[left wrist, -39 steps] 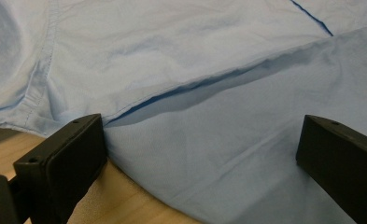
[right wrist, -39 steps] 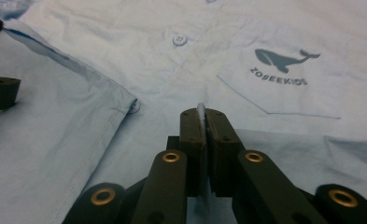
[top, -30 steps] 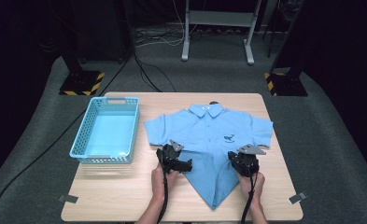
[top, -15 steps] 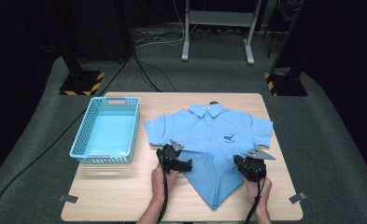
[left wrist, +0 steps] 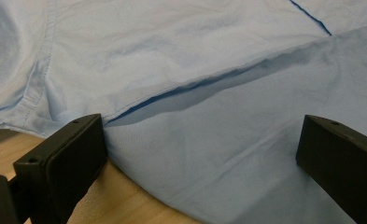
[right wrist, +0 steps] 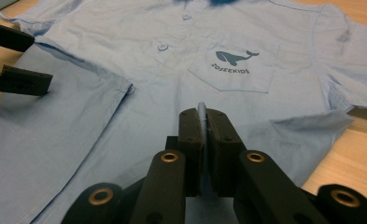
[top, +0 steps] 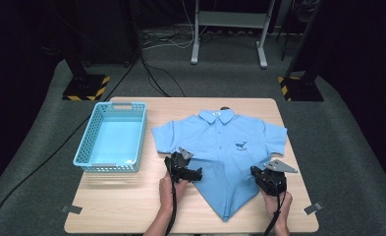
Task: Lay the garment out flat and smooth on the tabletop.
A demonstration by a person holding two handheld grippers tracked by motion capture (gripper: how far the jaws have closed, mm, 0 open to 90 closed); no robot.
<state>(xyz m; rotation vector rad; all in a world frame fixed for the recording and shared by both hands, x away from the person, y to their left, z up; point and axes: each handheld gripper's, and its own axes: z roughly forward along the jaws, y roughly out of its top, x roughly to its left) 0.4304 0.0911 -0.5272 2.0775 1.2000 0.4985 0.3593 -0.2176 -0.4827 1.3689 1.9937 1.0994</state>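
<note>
Both grippers are black: the left gripper carries a small grey three-cornered plate, the right gripper a larger one at its 1 o'clock. Black cables trail towards 6 o'clock along bare forearms. Brass-ringed screw holes mark the right gripper's linkage arms; its pads are flat and rectangular.

Shirt lying on the bench, basket sitting to its left

The shirt is lying flat with its collar at the far edge and its folded hem pointing toward the person. The left tongs are resting at the shirt's near left edge, while the right tongs are sitting on its near right edge.
</note>
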